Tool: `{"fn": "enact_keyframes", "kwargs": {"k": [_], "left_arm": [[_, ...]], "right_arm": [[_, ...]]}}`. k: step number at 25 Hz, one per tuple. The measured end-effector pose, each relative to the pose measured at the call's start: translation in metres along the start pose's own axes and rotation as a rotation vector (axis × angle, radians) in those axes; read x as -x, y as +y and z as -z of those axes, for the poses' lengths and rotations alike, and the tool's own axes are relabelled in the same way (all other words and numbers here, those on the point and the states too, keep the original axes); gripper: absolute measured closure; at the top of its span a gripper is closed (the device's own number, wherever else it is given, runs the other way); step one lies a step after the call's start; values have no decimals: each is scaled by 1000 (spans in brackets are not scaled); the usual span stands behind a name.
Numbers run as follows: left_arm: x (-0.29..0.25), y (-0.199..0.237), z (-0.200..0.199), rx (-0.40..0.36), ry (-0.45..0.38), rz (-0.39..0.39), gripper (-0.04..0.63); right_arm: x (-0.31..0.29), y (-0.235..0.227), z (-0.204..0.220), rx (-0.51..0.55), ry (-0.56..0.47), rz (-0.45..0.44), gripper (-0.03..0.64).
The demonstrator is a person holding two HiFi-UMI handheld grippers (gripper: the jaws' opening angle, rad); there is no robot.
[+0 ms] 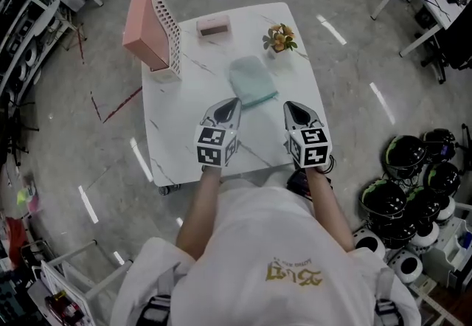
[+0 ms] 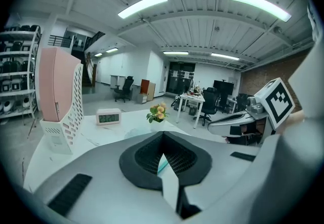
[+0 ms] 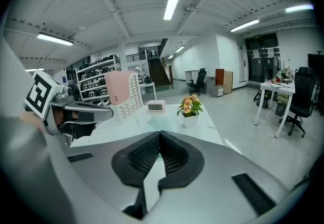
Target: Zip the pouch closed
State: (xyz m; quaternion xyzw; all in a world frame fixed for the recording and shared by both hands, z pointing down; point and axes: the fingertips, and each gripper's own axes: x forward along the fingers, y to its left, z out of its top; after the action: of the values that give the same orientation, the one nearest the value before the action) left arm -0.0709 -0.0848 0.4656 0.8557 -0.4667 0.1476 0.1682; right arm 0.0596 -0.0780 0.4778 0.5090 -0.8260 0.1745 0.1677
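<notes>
A pale teal pouch (image 1: 252, 80) lies flat in the middle of the white marble table (image 1: 295, 133). Both grippers hover over the table's near part, short of the pouch and apart from it. My left gripper (image 1: 233, 102) is shut with nothing in it; in its own view the pads meet (image 2: 162, 138) and only a teal sliver of the pouch (image 2: 161, 166) shows below them. My right gripper (image 1: 290, 105) is shut and empty too, its jaws closed (image 3: 160, 135) just under the pouch (image 3: 161, 125). I cannot make out the zip.
A pink file holder (image 1: 153, 31) stands at the table's far left. Behind the pouch are a small pink clock (image 1: 213, 25) and a flower pot (image 1: 280, 38). Several helmets (image 1: 413, 177) lie on the floor to the right.
</notes>
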Motion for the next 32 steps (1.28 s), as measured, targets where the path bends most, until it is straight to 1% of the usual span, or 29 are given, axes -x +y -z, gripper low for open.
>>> {"fn": "enact_keyframes", "kwargs": {"k": [6,20,26,32], "left_arm": [[4,-9,-12,-8,-31,17,578],[3,-7,-12,-1,-22,21,578],[4,-6,-10,2,-16,21,578],[3,-4,-10,7,-15,23,578]], "right_arm": [[12,-2,-2,-32,-19,11,604],[11,7,-4,-15,-15,-6,604],[11,7,-8,17,-27,7,604],[9,7,-6,24,-17,5,604]]}}
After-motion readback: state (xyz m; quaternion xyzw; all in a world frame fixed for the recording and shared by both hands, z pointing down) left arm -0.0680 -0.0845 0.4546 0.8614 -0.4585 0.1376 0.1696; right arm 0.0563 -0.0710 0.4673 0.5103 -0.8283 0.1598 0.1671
